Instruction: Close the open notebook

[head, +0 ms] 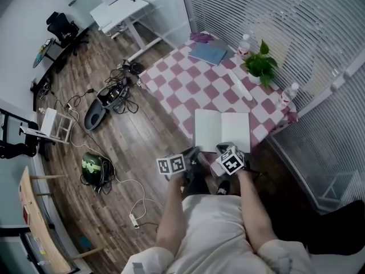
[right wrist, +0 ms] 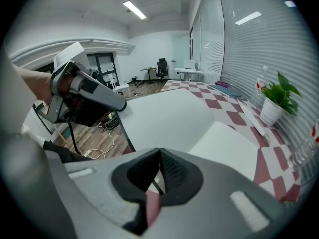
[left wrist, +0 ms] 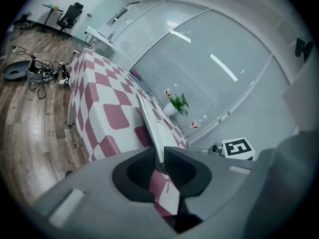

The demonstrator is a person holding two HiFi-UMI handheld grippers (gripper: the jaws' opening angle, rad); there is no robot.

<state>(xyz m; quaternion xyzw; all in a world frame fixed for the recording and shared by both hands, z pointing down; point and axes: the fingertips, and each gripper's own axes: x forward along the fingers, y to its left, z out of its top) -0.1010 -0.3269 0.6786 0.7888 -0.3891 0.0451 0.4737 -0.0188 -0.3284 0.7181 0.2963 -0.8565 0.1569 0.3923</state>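
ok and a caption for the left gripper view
Left gripper clamped on one side of the open notebook, tilted up edge-on over the pink checked table.

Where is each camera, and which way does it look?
Head view: on the person's head, looking steeply down at the checkered table and notebook; shows forearms, left gripper, right gripper.
Left gripper view: rides that gripper, faces along the table toward the potted plant and blinds; its jaws pinch the notebook's raised left half.
Right gripper view: rides that gripper, faces over white pages toward an office chair; shows the left gripper.
Shared: both gripper views see notebook and plant.
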